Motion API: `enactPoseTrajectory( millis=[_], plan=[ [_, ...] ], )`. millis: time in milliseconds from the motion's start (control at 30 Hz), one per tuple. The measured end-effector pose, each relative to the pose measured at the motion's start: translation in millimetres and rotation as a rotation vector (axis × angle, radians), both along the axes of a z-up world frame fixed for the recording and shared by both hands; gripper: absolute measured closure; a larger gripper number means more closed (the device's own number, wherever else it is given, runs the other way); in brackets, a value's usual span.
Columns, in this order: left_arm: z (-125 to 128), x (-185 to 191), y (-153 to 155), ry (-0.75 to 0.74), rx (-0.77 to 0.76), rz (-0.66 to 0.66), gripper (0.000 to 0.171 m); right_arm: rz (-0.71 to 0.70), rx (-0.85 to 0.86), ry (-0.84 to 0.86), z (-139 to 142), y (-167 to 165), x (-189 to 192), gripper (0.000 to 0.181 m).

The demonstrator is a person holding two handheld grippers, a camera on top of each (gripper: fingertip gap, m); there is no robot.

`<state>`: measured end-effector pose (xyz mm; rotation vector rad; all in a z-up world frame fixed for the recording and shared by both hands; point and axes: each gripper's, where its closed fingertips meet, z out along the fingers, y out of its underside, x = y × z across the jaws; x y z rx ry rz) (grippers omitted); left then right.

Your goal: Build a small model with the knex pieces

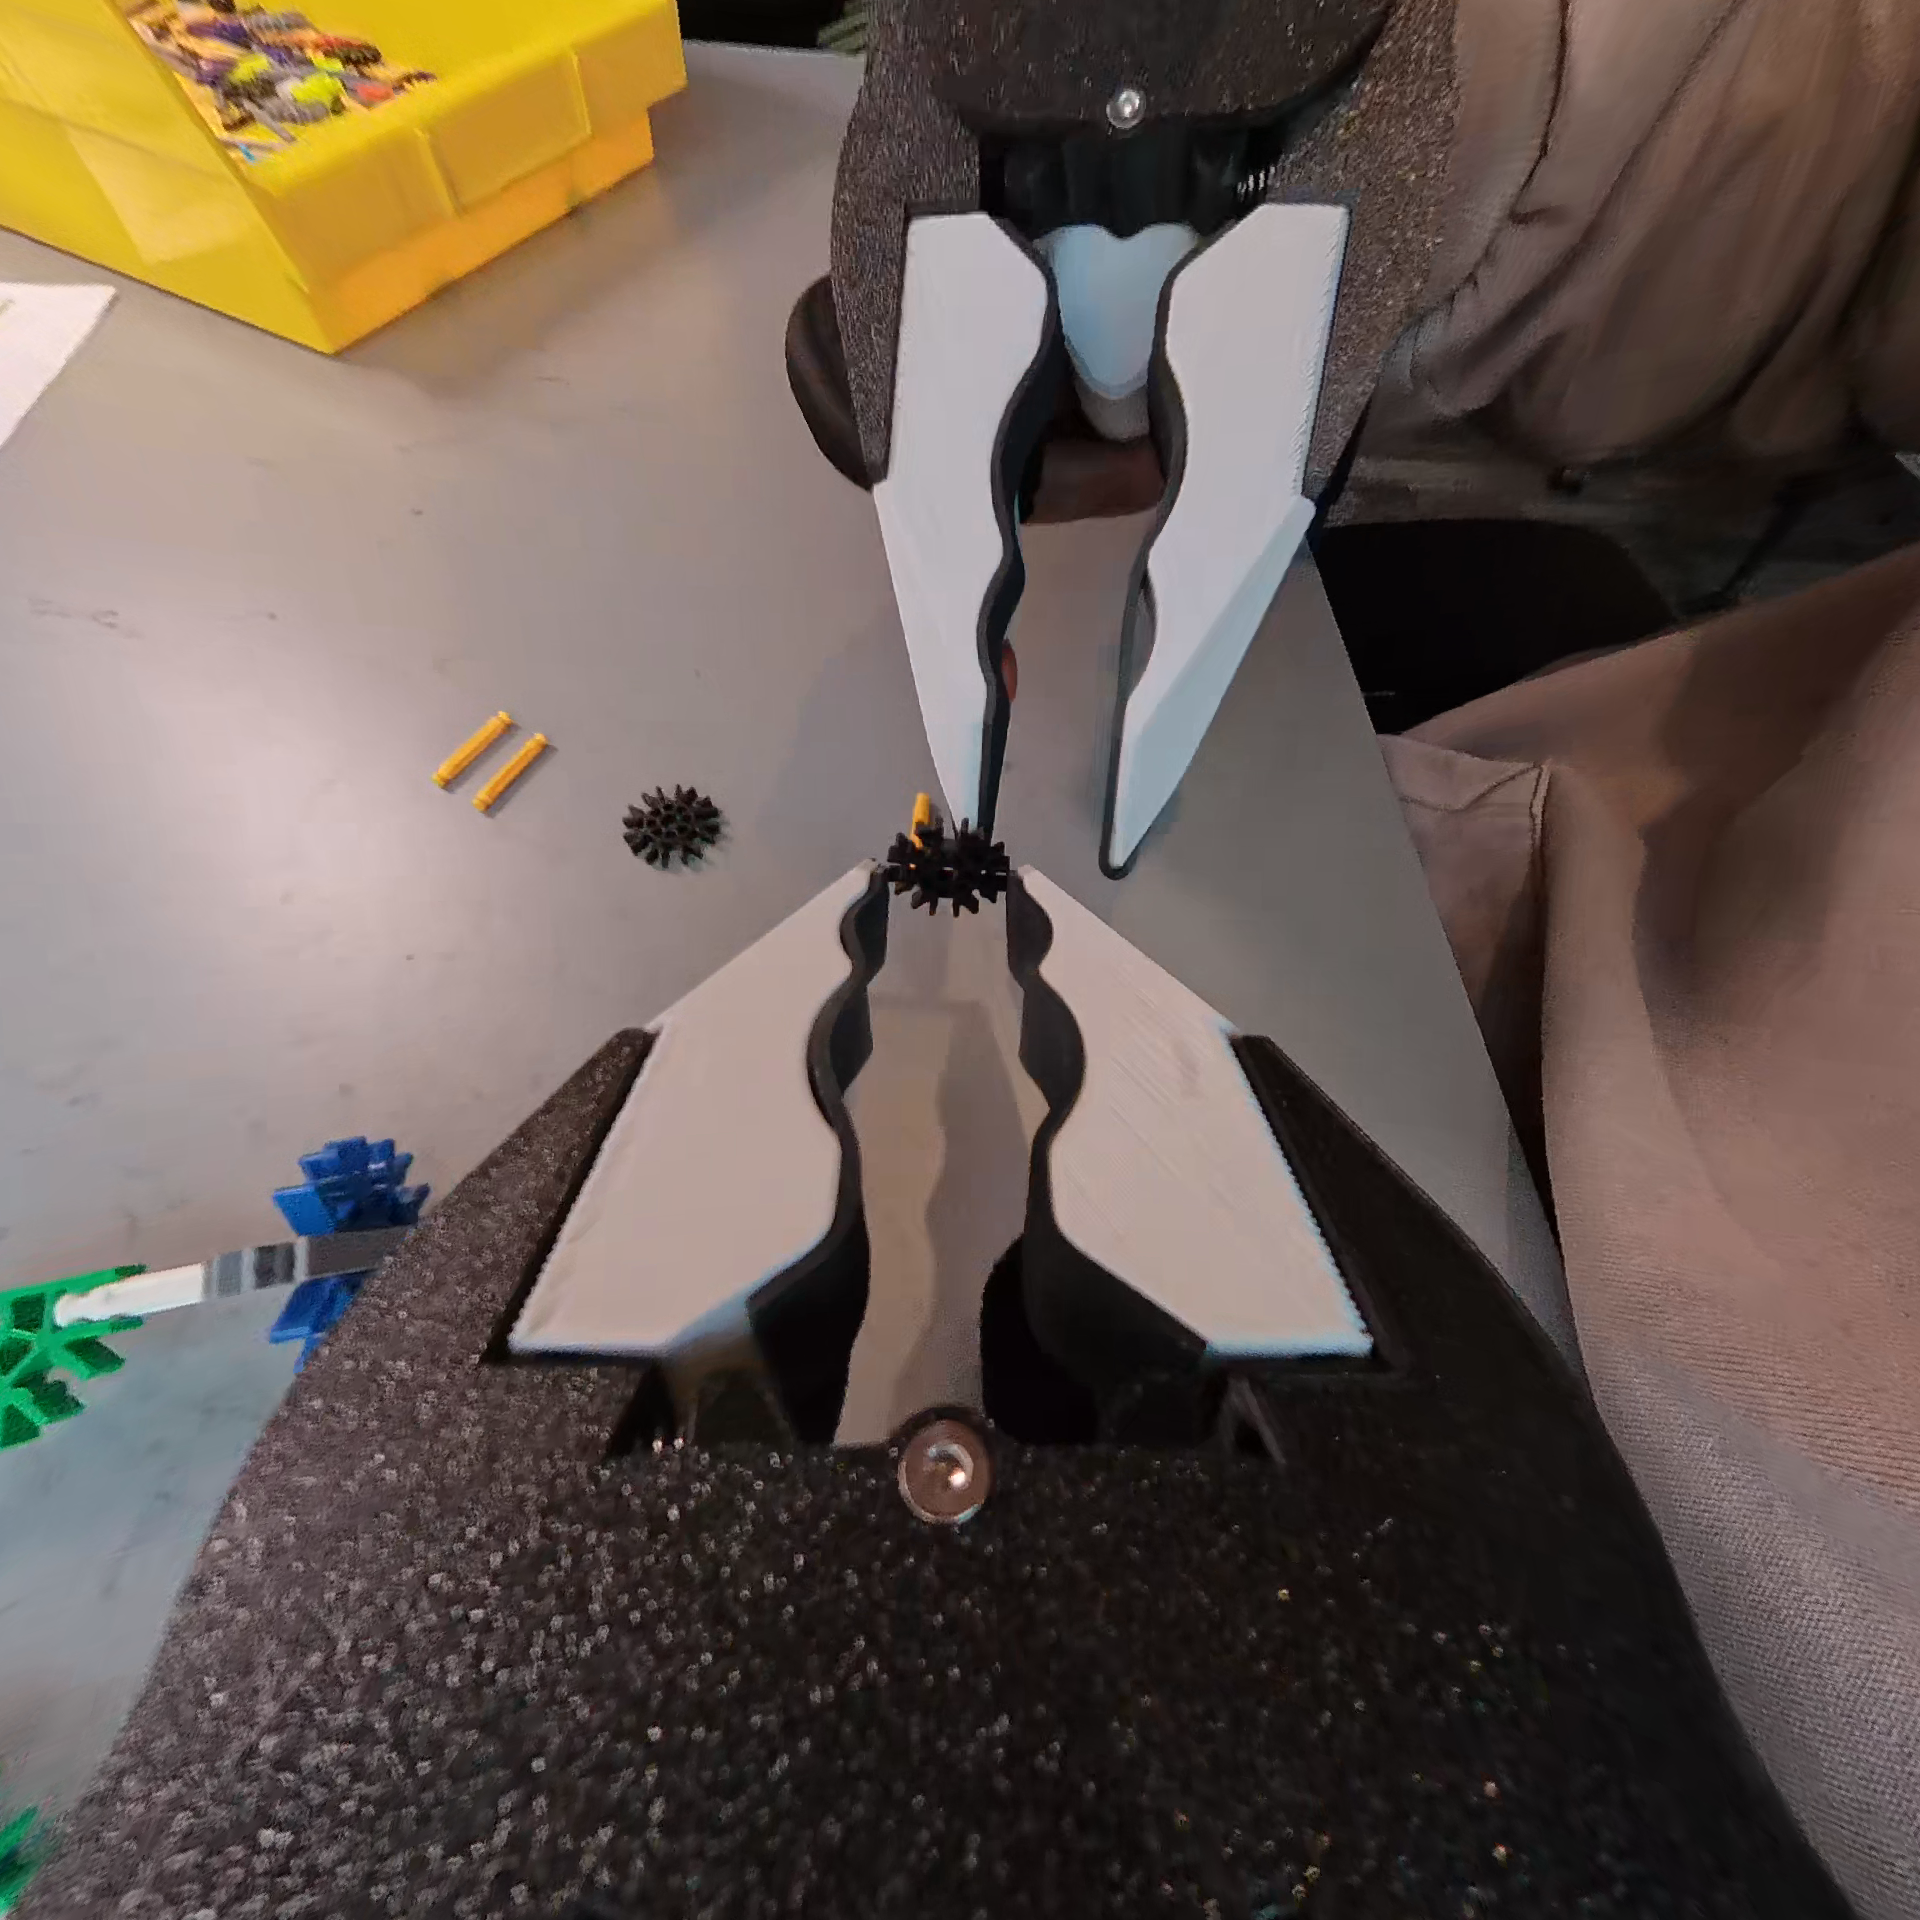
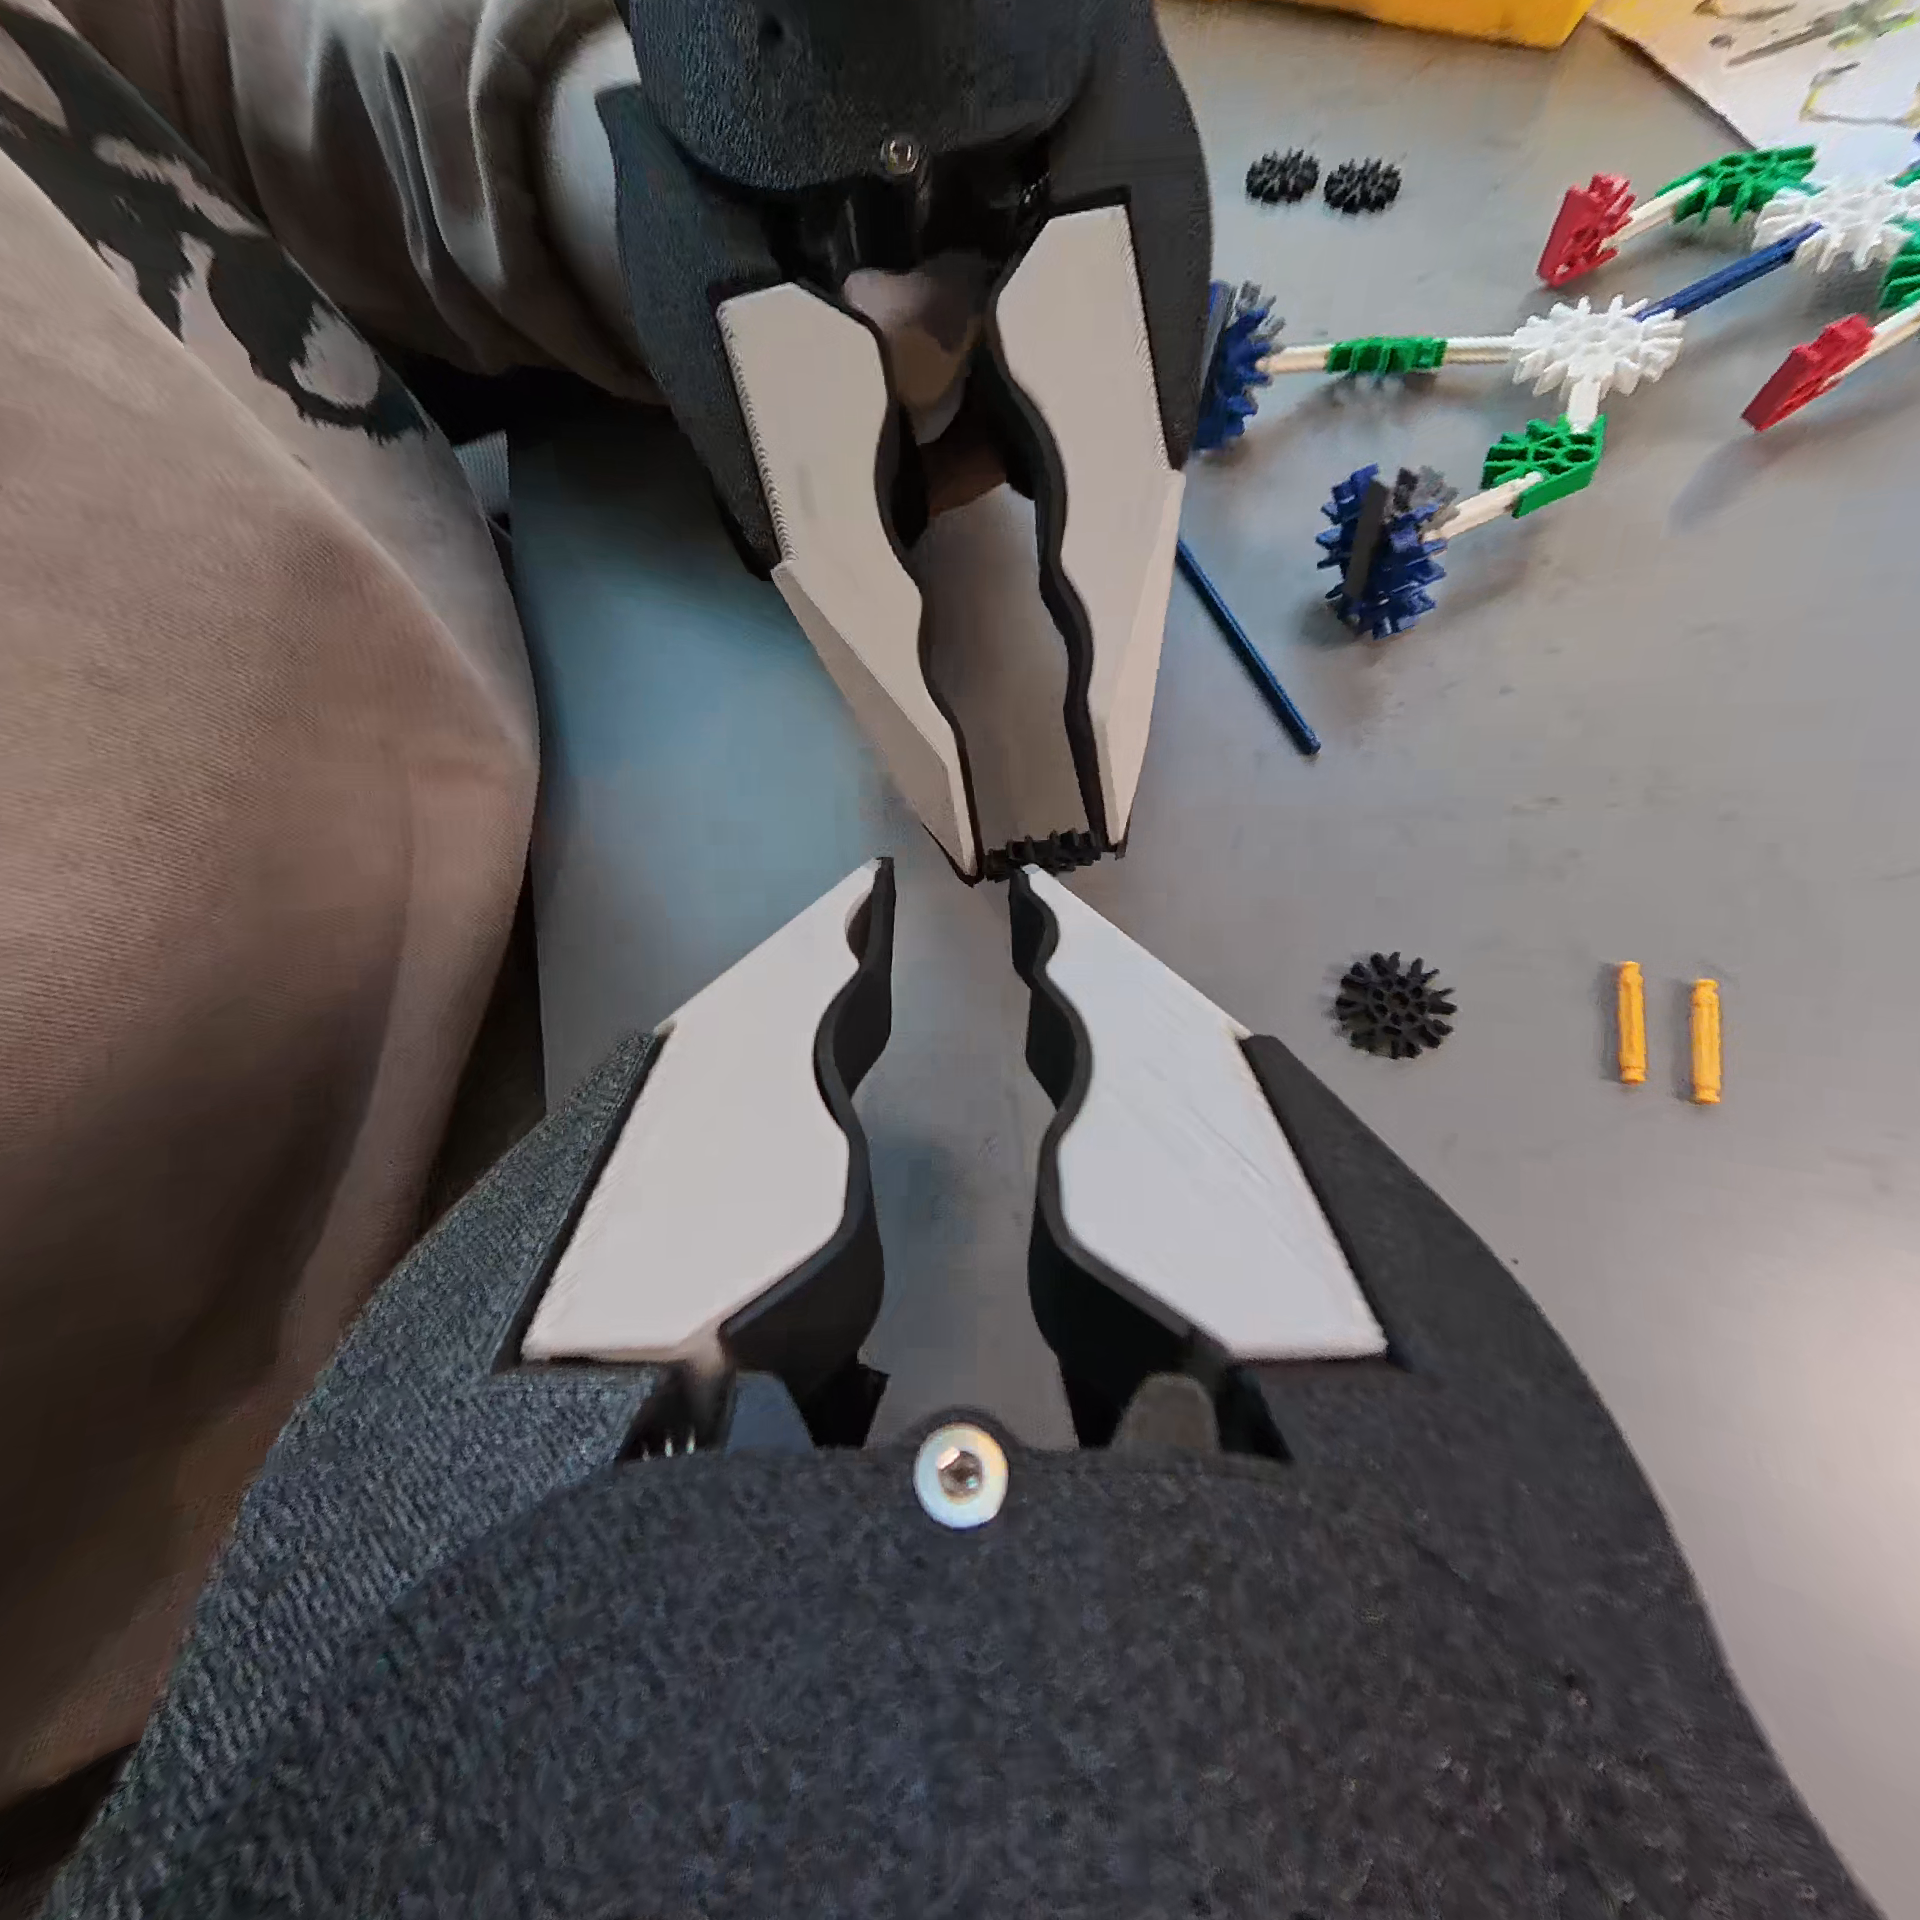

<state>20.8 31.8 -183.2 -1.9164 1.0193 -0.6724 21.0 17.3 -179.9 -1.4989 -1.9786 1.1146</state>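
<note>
One grey tabletop [image 1: 312,623] carries everything; a person's beige clothing [image 1: 1662,935] is at its edge. Yellow plastic bin [image 1: 343,208] of mixed small parts sits at the far corner. Built frame of white, green, red and blue plastic rods and snowflake connectors [image 2: 1590,353] lies off to one side, a loose thin blue rod [image 2: 1247,649] beside it.

Left tongs [image 1: 948,871] are clamped at the tips on a small black spiky round connector [image 1: 948,888], held just above the tabletop near the person's edge. A short yellow stub [image 1: 920,810] shows behind it; whether it is plugged in cannot be told.

Right tongs [image 2: 951,873] face them tip to tip, jaws parted, nothing seen between, one tip just beside the held connector.

Another loose black spiky connector [image 1: 673,826] lies near, a pair of short yellow rods [image 1: 488,762] beyond it, and two more black connectors [image 2: 1320,185] lie farther off.
</note>
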Motion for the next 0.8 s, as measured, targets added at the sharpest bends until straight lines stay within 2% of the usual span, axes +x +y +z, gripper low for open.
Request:
enactPoseTrajectory(
  millis=[133, 200, 267, 533, 633, 800],
  plan=[
    [-23, 1, -5, 0.093, -0.066, -0.017, 0.153, 0.045, 0.095, -0.059, -15, -4, -3, 0.159],
    [-29, 1, -6, 0.131, -0.067, -0.022, 0.161, 0.06, 0.108, -0.082, -19, -5, -4, 0.16],
    [-32, 0, -6, 0.152, -0.072, -0.016, 0.161, 0.076, 0.132, -0.105, -23, -4, -4, 0.16],
    [-29, 0, -4, 0.13, -0.066, -0.008, 0.164, 0.037, 0.152, -0.122, -23, 10, 2, 0.16],
    [-27, 3, -4, 0.122, -0.06, -0.01, 0.166, 0.032, 0.211, -0.178, -34, 16, 7, 0.163],
    [-29, 6, -3, 0.138, -0.059, -0.014, 0.166, 0.031, 0.186, -0.187, -36, 10, 4, 0.169]
  ],
)
